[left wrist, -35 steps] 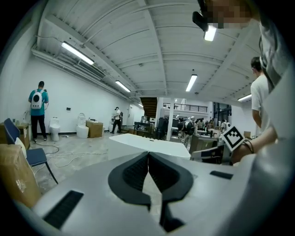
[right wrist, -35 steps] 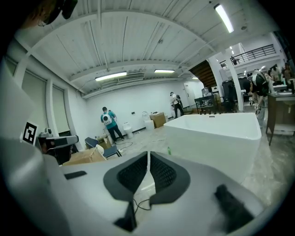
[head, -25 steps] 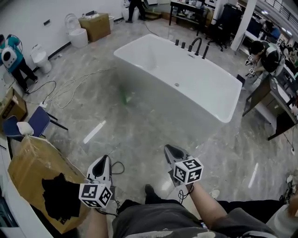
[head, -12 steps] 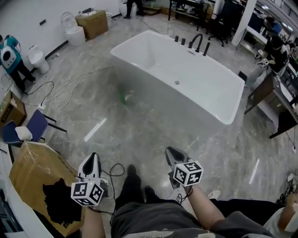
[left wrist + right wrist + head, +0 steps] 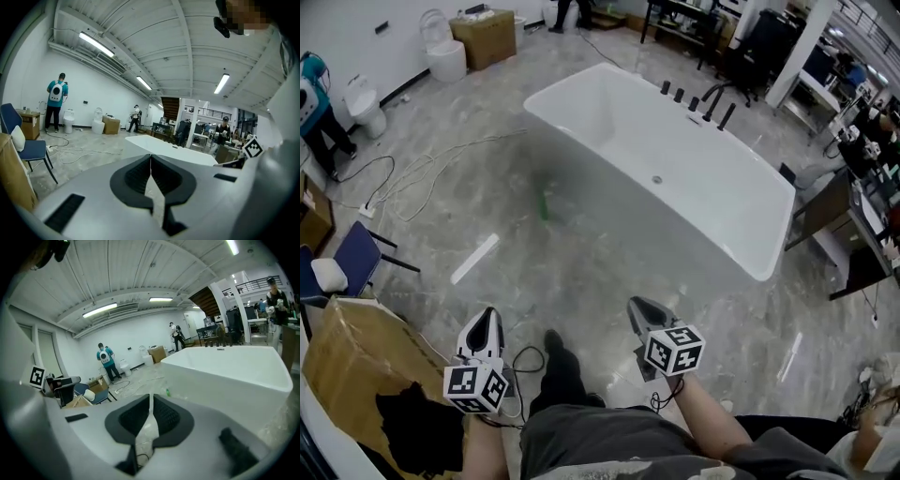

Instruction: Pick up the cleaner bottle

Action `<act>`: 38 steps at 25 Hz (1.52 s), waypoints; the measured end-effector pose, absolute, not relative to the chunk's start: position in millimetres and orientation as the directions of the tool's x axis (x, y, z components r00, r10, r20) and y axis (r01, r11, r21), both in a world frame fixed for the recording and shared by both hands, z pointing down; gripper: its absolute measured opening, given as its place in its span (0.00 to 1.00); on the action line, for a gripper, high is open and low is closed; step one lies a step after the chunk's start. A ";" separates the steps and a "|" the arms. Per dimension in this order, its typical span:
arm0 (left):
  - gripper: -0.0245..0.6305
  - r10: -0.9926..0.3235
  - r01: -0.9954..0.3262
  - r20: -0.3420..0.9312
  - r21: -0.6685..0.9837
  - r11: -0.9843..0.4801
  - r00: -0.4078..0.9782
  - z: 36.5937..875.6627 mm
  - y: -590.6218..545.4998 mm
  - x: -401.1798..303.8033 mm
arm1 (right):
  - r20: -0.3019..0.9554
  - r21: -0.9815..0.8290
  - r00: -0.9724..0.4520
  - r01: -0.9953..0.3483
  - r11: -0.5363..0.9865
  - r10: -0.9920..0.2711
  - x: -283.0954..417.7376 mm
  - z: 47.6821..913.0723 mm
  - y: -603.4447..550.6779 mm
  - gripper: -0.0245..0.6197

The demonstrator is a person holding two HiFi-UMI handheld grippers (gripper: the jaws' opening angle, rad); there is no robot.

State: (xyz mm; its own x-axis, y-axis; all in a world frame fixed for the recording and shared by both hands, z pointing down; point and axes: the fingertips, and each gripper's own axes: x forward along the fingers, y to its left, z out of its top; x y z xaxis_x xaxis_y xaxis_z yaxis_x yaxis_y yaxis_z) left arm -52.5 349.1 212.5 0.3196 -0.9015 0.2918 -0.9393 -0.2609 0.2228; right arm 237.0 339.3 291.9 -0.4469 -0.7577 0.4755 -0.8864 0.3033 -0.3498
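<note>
Down on the grey floor, just beside the white bathtub's (image 5: 619,112) long outer wall, stands the green cleaner bottle (image 5: 545,202), well ahead of both grippers. Left gripper (image 5: 487,315) and right gripper (image 5: 639,307) hang low near the person's legs, jaws pressed together, holding nothing. A cardboard box (image 5: 352,347) sits left.

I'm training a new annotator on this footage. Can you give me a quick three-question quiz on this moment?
1. True or false: the green bottle is inside the bathtub.
2. Which is shut? A: left gripper only. B: right gripper only. C: both.
3. Fill in: near the blue chair stands a cardboard ____.

Key: 1 false, it is on the floor beside the tub; 2 C; 3 box.
</note>
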 end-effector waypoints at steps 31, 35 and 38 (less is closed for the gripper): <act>0.06 -0.854 -0.919 0.341 0.197 -0.343 0.392 258.8 44.6 -136.2 | 0.555 -0.325 -0.410 -0.908 0.265 -0.724 111.6 345.0 7.0 0.09; 0.06 -0.869 -0.931 0.336 0.166 -0.325 0.363 270.4 -5.8 -142.7 | 0.559 -0.309 -0.431 -0.901 0.304 -0.709 97.5 373.5 -50.9 0.09; 0.06 -0.870 -0.940 0.358 0.171 -0.296 0.339 288.4 -46.1 -150.1 | 0.577 -0.289 -0.418 -0.908 0.303 -0.702 89.6 398.4 -101.3 0.09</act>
